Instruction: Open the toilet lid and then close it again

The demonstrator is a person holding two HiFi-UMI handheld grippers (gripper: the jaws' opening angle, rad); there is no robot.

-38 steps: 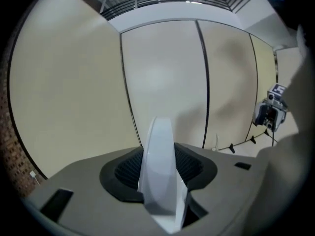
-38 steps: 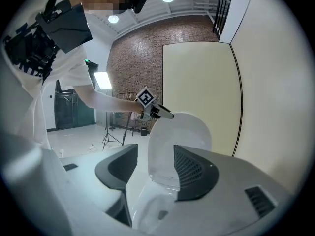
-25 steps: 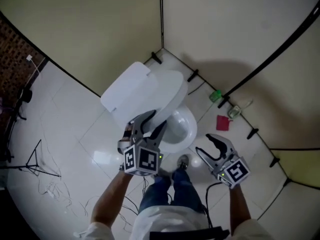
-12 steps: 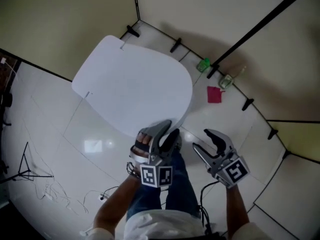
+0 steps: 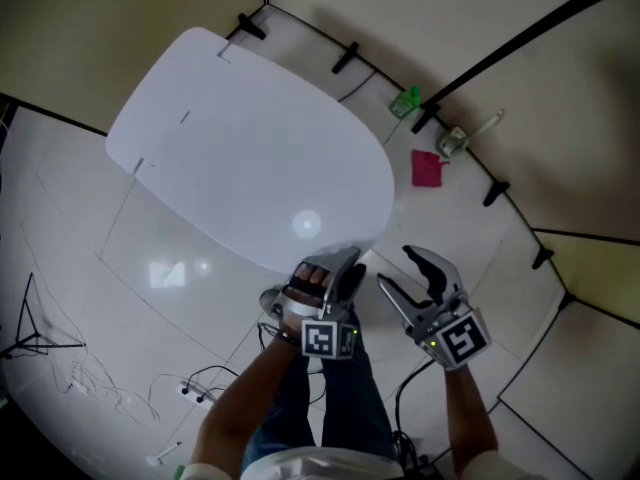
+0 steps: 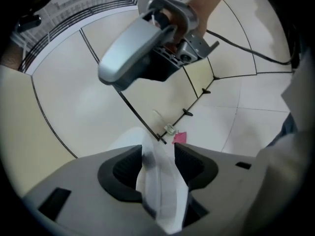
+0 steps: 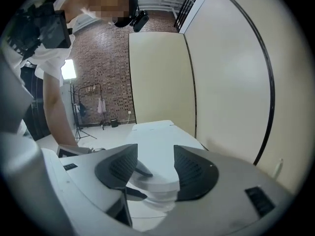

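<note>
the toilet lid (image 5: 250, 148) lies down flat and closed, a wide white oval that fills the middle of the head view, its hinge end towards the corner of the beige wall panels (image 5: 430, 18) and its rounded front end towards the person.

the left hand-held gripper (image 5: 340, 265) sits at the lid's front edge. in the left gripper view the thin white rim of the lid (image 6: 158, 181) stands between the two dark pads and fills the gap from one to the other, so the jaws are clamped on the lid's front edge.

the right hand-held gripper (image 5: 397, 266) hangs just to the right of the lid's front end, clear of it. its jaws stand apart with nothing between them; in the right gripper view the lid (image 7: 157, 141) shows only beyond the gap, farther off.

on the white tiled floor (image 5: 200, 298) to the right of the lid, close to the wall, lie a pink cloth (image 5: 428, 168), a small green bottle (image 5: 405, 101) and a pale item (image 5: 455, 140) too small to make out. cables (image 5: 190, 388) trail over the floor on the lid's near left side, and the leg of a stand (image 5: 25, 338) shows farther left. the person's legs in blue jeans (image 5: 320, 408) stand just in front of the lid. a brick wall (image 7: 103, 77) shows behind the lid in the right gripper view.
</note>
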